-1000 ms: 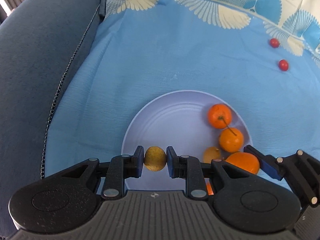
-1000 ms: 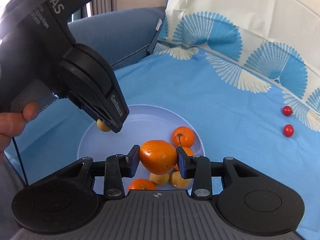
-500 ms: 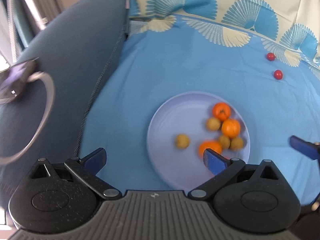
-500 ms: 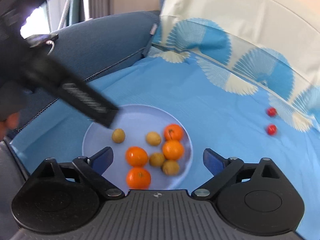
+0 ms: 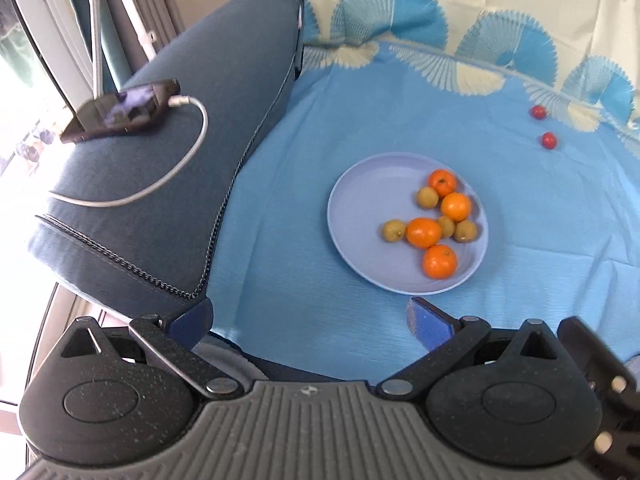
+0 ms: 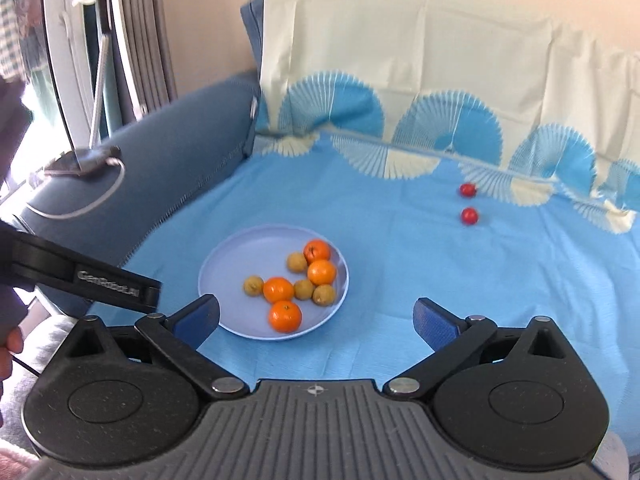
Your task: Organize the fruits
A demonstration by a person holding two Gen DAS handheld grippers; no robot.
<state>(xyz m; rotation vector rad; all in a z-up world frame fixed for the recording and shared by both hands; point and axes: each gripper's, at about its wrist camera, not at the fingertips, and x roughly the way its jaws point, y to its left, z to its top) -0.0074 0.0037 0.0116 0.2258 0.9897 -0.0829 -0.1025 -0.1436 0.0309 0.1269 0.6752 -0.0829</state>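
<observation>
Organizing fruits, late stage. The lavender plate (image 5: 360, 184) is lying on the blue cloth (image 5: 360, 112) and carrying eight fruits — four oranges (image 5: 423, 233) and four small yellow-brown fruits (image 5: 394, 230) (species unclear), bunched toward its right half. Two red fruits (image 5: 549, 140) are sitting on the cloth well apart from the plate, near the patterned border; judged from the task, these are what is left to gather.

The left tool (image 5: 310, 322) is hanging spread wide with nothing between its pads. The right tool (image 6: 316, 320) is finishing its opening, likewise empty, with the plate's near rim showing between its fingers.

Differences between views — the left wrist view is showing a phone (image 5: 120, 110) with a white cable (image 5: 188, 160) on the grey-blue armrest (image 5: 180, 220) clearly. The right wrist view is showing the left tool from outside at the left edge, part of a hand (image 6: 10, 350), and the cream sheet (image 6: 420, 48) rising behind the cloth.
</observation>
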